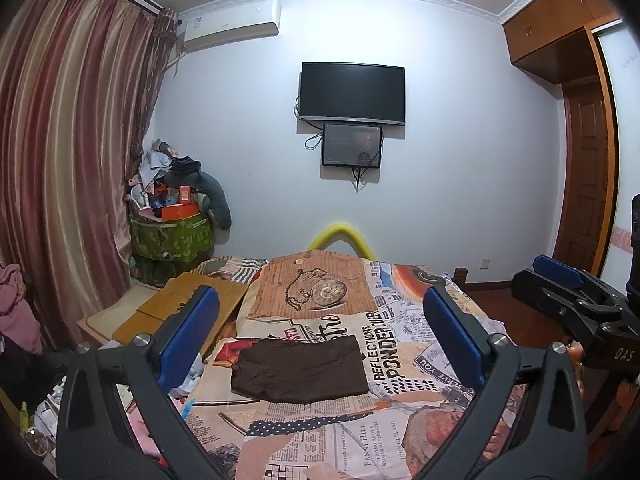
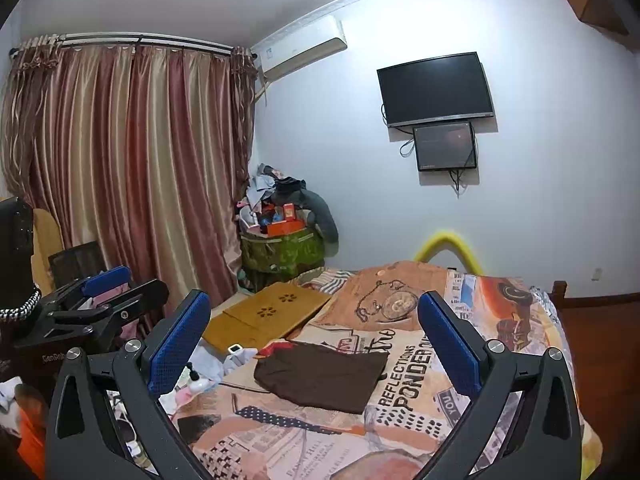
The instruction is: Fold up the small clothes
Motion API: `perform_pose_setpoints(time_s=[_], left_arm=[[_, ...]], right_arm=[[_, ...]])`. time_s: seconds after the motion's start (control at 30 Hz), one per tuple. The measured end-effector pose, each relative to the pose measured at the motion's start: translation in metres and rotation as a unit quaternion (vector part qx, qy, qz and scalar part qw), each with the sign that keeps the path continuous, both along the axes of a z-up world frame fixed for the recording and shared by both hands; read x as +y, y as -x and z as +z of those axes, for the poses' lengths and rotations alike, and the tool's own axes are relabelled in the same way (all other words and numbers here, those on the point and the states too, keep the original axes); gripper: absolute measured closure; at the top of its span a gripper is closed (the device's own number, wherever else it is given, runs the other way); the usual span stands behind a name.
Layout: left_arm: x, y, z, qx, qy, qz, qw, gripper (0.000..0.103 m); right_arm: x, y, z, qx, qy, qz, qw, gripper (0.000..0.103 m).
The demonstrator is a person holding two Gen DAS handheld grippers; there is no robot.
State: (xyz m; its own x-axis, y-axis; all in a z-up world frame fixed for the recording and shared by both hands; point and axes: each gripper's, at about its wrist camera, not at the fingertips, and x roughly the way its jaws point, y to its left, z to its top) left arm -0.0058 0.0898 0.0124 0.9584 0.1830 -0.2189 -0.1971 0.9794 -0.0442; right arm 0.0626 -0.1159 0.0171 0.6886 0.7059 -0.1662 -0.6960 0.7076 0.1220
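A small dark brown garment [image 1: 300,370] lies folded in a flat rectangle on the printed bedspread [image 1: 360,432]. It also shows in the right wrist view [image 2: 322,376]. My left gripper [image 1: 320,304] is open and empty, held above and in front of the garment. My right gripper [image 2: 314,308] is open and empty too, held above the bed. The right gripper shows at the right edge of the left wrist view [image 1: 560,280]. The left gripper shows at the left of the right wrist view [image 2: 108,282].
A wooden lap desk [image 2: 268,314] lies on the bed's left side. A thermometer-like white device [image 2: 236,350] and a pump bottle [image 2: 198,380] lie by the bed edge. A green hamper [image 1: 170,236] piled with clutter stands in the corner by the curtain [image 1: 60,160]. A TV [image 1: 352,92] hangs on the wall.
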Motion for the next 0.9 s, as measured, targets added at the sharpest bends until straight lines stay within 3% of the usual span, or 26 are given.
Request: perform_pose_setpoints(time_s=[0.9], left_arm=[[0.0048,-0.0020,-0.0024,0.004,0.008,-0.001,1.0000,0.000]], right_arm=[[-0.0045,-0.0005,-0.0002,0.004,0.002,-0.003,1.000,0.000]])
